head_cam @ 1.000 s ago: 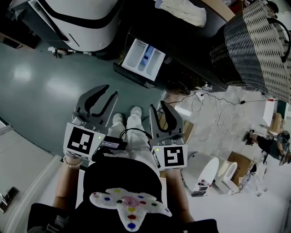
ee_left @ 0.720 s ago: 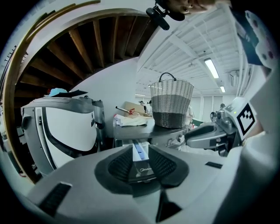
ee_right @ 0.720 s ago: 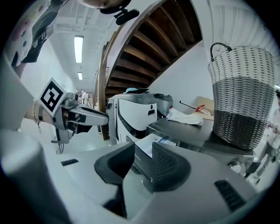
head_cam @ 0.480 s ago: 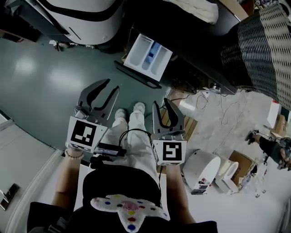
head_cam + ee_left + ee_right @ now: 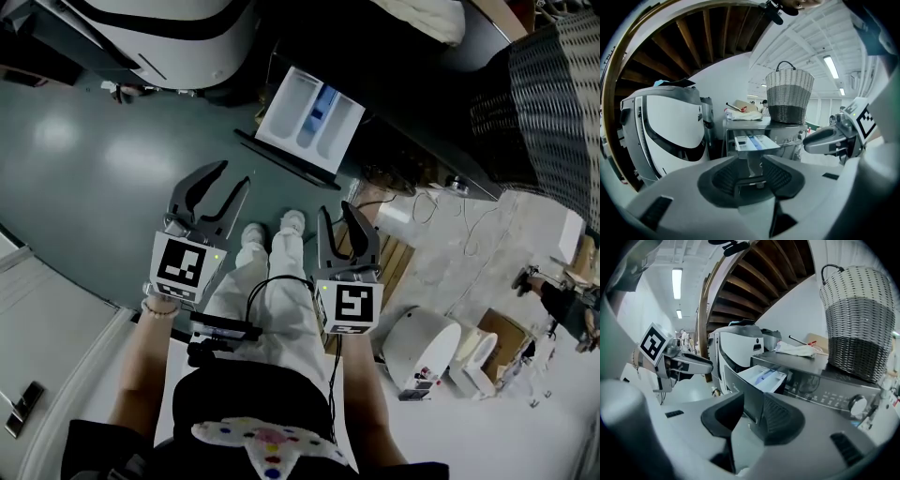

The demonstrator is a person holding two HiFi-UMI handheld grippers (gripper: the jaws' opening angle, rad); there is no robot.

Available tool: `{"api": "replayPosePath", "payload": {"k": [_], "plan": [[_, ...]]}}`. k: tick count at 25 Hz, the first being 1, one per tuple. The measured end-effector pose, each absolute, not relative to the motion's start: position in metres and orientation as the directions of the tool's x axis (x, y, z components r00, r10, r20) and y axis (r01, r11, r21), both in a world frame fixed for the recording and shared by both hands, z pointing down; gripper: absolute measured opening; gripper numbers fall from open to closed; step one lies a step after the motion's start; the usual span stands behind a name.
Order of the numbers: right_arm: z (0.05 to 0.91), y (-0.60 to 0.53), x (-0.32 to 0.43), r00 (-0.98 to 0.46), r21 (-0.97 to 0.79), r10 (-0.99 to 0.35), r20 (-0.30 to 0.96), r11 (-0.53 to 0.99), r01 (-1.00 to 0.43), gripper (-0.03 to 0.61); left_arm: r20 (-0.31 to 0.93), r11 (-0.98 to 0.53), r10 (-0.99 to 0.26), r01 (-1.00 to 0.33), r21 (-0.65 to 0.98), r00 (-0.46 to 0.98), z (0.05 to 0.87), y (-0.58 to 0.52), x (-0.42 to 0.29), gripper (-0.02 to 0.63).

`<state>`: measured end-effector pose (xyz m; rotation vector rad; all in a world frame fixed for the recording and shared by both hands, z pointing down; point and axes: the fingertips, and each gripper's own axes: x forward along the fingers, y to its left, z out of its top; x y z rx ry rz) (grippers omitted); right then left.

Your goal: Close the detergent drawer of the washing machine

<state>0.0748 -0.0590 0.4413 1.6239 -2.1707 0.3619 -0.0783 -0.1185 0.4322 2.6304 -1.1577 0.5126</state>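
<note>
**Item: detergent drawer** (image 5: 309, 117). White tray with a blue insert and a dark front panel. It is pulled well out from the dark washing machine (image 5: 412, 89), ahead of both grippers and well apart from them. Not yet closed.

**Left gripper** (image 5: 236, 174). Its jaws have just been opening and stand wide, with nothing between them. In its own view the drawer shows beyond the gap, not within reach.

**Right gripper** (image 5: 336, 212). Jaws apart, narrower than the left, and holding nothing.

**Hazards, judged.**
- An open jaw tip could hook the tray's rim or drop into a compartment rather than meet the front panel.
- A push on one corner would likely skew the drawer on its runners and jam it part-way.
- Cables (image 5: 441, 208) lie on the floor near the feet and could snag a step forward.

**Surroundings.**
- Glossy grey-green floor (image 5: 84, 159), reflective and possibly slick.
- A white appliance (image 5: 178, 28) stands just beside the machine.
- A woven basket (image 5: 553, 103) and a pale cloth (image 5: 797, 349) rest on the machine's top.
- The wooden underside of a stair (image 5: 754, 273) is overhead.
- The hall beyond is lit by strip lights.
</note>
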Motion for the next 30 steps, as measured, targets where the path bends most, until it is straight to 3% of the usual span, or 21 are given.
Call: {"api": "replayPosePath", "payload": {"k": [12, 30], "plan": [[0.49, -0.068, 0.079, -0.197, 0.012, -0.831, 0.521, 0.238, -0.971, 0.115, 0.439, -0.63, -0.685, -0.775, 0.046, 0.582, 0.482, -0.147, -0.083, 0.178], [0.507, -0.075, 0.078, -0.121, 0.01, -0.845, 0.521, 0.148, -0.989, 0.11, 0.466, -0.585, -0.7, -0.809, 0.063, 0.542, 0.51, -0.17, -0.079, 0.164]]}}
